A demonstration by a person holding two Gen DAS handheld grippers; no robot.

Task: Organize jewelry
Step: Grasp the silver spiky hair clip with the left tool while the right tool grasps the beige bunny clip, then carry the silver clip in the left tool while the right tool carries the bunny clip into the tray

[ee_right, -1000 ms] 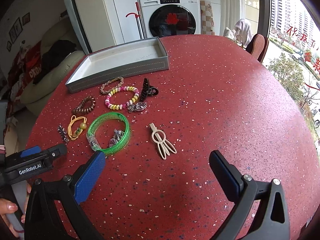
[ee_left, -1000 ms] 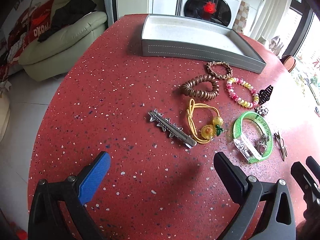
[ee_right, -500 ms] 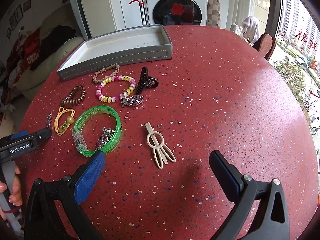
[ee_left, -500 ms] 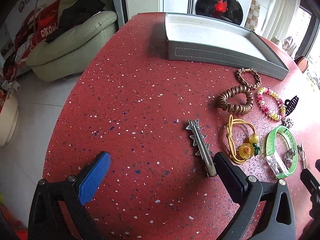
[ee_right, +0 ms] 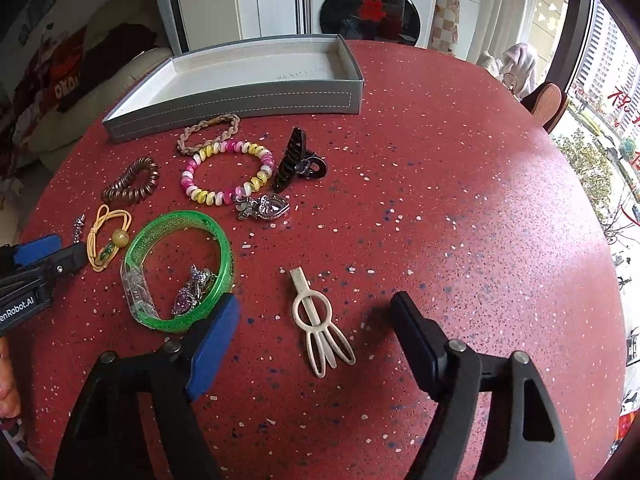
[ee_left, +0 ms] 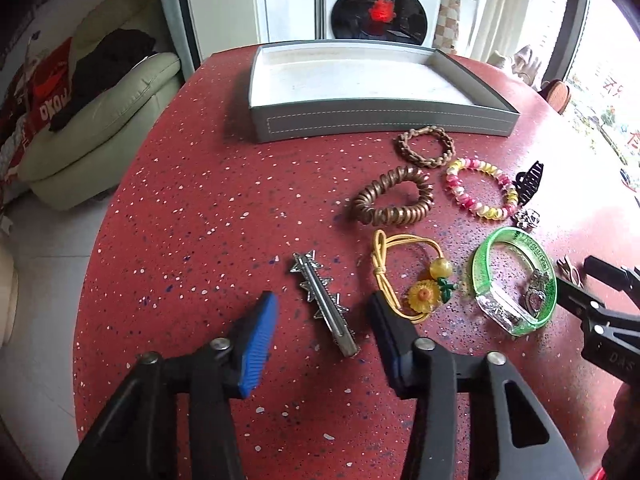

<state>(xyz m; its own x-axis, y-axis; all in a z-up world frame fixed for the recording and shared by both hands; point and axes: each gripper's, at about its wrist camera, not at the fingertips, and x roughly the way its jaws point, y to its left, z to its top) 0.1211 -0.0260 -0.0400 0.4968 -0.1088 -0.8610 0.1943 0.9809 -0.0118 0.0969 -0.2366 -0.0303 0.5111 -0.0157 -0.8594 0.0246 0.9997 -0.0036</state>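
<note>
Both pairs of fingers were closing with nothing gripped yet. Between my left gripper (ee_left: 322, 322) pads lay one silver star barrette (ee_left: 323, 303), flat on the red table (ee_left: 192, 216), touched by neither pad. Just beyond the right-hand pad sat one yellow elastic tie (ee_left: 404, 276) with a flower charm; farther ahead I counted one brown coil tie (ee_left: 394, 197), one braided bracelet (ee_left: 426, 147), one pink-and-yellow bead bracelet (ee_left: 482, 188) and one grey tray (ee_left: 380, 120), which held nothing. Between my right gripper (ee_right: 316, 320) fingers lay one cream hair clip (ee_right: 318, 322), clear of both pads. One green bangle (ee_right: 180, 276) touched the blue left pad, with one purple pendant (ee_right: 192, 292) inside it. Ahead were one black claw clip (ee_right: 296, 160) and one silver heart charm (ee_right: 264, 206).
</note>
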